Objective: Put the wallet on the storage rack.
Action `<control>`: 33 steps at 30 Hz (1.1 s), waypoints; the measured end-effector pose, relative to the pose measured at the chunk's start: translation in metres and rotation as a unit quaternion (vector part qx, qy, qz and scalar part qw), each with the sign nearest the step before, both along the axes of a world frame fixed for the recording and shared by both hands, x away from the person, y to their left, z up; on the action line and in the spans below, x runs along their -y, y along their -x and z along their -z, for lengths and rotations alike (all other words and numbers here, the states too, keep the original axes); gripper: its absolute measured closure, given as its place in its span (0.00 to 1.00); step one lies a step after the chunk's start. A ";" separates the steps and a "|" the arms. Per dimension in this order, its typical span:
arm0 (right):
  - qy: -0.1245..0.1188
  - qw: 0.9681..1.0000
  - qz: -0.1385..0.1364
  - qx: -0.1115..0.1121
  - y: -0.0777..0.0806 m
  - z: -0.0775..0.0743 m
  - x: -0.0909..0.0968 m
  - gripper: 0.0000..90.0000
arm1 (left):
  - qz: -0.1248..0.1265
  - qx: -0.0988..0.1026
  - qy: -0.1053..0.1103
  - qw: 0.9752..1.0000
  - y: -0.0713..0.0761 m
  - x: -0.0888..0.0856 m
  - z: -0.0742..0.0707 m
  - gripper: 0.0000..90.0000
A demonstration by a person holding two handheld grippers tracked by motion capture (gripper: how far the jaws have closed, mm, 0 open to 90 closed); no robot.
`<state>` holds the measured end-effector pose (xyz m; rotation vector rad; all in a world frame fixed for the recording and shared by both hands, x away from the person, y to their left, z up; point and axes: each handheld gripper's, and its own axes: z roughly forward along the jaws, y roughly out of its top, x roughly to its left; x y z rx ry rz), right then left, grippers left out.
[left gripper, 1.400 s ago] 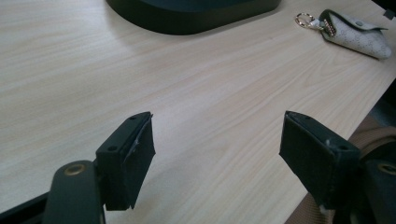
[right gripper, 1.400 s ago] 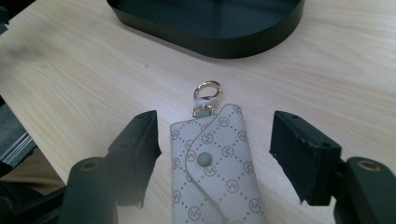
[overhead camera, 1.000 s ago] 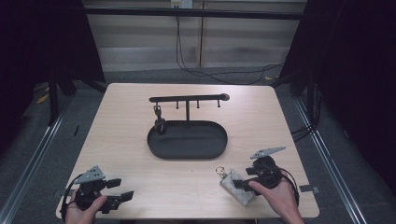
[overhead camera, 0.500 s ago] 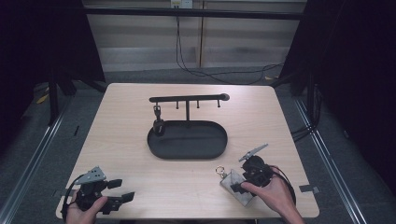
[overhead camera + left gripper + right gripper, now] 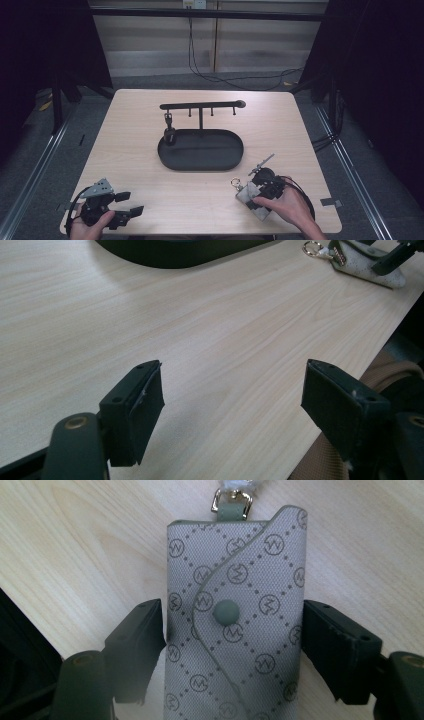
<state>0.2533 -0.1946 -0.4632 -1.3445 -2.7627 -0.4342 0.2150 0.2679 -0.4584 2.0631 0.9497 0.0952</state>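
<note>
A grey key pouch (image 5: 235, 580) with a printed pattern, a snap button and a metal ring (image 5: 234, 183) lies flat near the table's front right. My right gripper (image 5: 234, 640) straddles it from above, a pad against each long edge. Its jaws have just been opening slightly after closing, with the pouch between them. In the high view a hand holds that gripper (image 5: 254, 196) down on the pouch (image 5: 246, 194). My left gripper (image 5: 129, 203) rests at the front left corner, open, with bare wood between its jaws (image 5: 232, 405). In the left gripper view the pouch (image 5: 367, 267) shows at the far right.
A black oval tray (image 5: 200, 167) sits mid-table with a black hook bar (image 5: 200, 106) on a post above it. A small dark item (image 5: 169, 131) hangs from its left hook. The table's front edge runs just behind both hands.
My right gripper has shifted a little to the left and down over the pouch, and its jaws have narrowed onto it. The left gripper has stayed still.
</note>
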 end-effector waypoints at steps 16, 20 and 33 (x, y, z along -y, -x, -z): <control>0.048 0.999 -0.017 0.002 0.000 0.006 -0.013 0.29 | -0.004 -0.004 0.005 1.000 -0.002 -0.004 0.000 0.27; 0.057 0.998 -0.017 0.000 -0.001 0.007 -0.016 0.29 | -0.006 -0.004 0.004 1.000 -0.003 -0.004 0.001 0.27; 0.068 0.998 0.001 -0.007 -0.007 0.003 -0.020 0.36 | -0.006 -0.010 0.002 1.000 -0.005 -0.005 0.002 0.27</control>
